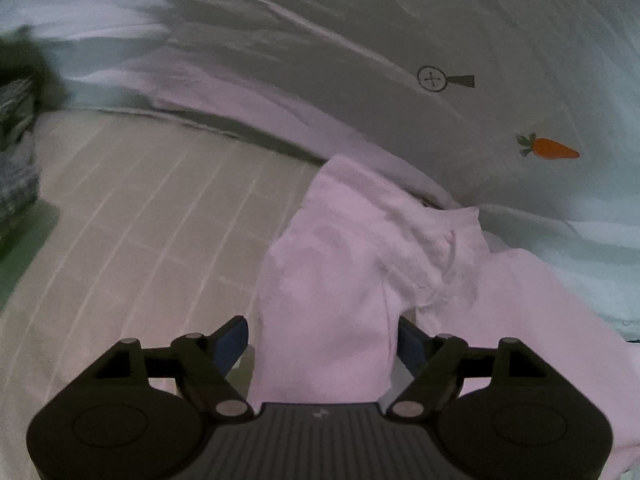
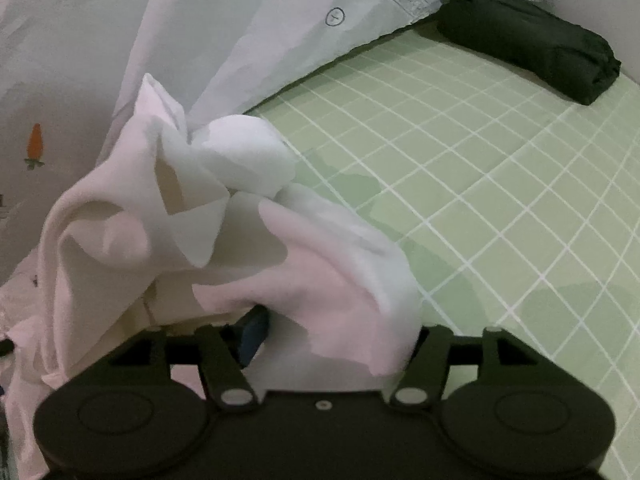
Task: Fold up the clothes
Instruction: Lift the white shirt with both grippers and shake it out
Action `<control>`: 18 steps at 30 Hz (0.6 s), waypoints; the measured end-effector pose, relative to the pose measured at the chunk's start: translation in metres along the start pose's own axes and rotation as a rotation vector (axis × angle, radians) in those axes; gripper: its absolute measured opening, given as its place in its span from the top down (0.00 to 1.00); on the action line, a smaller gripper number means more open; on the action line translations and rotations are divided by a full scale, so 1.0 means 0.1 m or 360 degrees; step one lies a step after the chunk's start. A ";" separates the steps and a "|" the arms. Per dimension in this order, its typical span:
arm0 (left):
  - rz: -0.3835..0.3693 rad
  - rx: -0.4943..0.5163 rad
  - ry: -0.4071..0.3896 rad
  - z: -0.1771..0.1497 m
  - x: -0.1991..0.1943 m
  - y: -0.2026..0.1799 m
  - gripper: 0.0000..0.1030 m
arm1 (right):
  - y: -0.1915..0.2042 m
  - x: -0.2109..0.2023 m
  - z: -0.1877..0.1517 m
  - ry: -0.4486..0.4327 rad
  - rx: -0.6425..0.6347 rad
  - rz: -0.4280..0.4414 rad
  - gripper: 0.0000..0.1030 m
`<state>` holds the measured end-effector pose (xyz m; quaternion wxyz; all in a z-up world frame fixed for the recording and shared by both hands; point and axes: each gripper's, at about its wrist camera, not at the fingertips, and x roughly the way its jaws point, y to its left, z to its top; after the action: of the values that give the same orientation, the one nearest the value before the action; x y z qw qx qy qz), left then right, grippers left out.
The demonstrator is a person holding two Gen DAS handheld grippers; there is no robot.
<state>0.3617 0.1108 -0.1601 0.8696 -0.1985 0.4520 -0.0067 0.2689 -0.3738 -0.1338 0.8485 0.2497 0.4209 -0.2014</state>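
A pale pink garment (image 1: 360,264) lies crumpled on the gridded bed sheet (image 1: 140,220). My left gripper (image 1: 323,338) has its jaws wide apart, with a fold of the pink cloth lying between them. In the right wrist view the same pink garment (image 2: 240,216) is bunched up and drapes over my right gripper (image 2: 336,334). Its jaws also stand apart with cloth between them, and the right fingertip is hidden by the fabric.
A white blanket with carrot prints (image 1: 548,148) is heaped behind the garment, also showing in the right wrist view (image 2: 248,32). A folded dark garment (image 2: 532,40) lies at the far right on the green gridded sheet (image 2: 500,184). A striped item (image 1: 16,168) sits at the left edge.
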 end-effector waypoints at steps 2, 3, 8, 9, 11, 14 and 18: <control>-0.0057 0.0014 0.0016 0.04 0.10 0.01 0.23 | 0.02 0.04 0.01 0.0009 -0.0002 -0.0027 0.32; -0.0060 0.0000 0.0035 0.07 0.17 0.01 0.23 | 0.02 0.06 0.02 0.0016 0.0006 -0.0039 0.31; -0.0152 -0.0206 0.0057 0.03 0.31 0.17 0.37 | -0.01 0.09 0.06 0.0025 0.0070 -0.0048 0.26; -0.0174 -0.0253 0.0051 0.01 0.32 0.20 0.46 | -0.02 0.08 0.07 0.0020 0.0080 -0.0040 0.26; -0.0171 -0.0299 0.0020 -0.03 0.30 0.24 0.61 | -0.02 0.04 0.07 -0.0016 0.0094 0.0008 0.41; -0.0114 -0.0321 -0.0005 -0.06 0.25 0.28 0.82 | 0.02 -0.05 0.08 -0.0103 0.0082 0.0079 0.69; -0.0063 -0.0407 -0.0088 -0.07 0.04 0.33 0.87 | 0.12 -0.29 0.23 -0.0298 -0.0032 0.0106 0.88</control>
<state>0.3537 0.1378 -0.1783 0.8491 -0.3167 0.4210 0.0395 0.2739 -0.3740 -0.0951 0.8927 0.2351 0.3334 -0.1913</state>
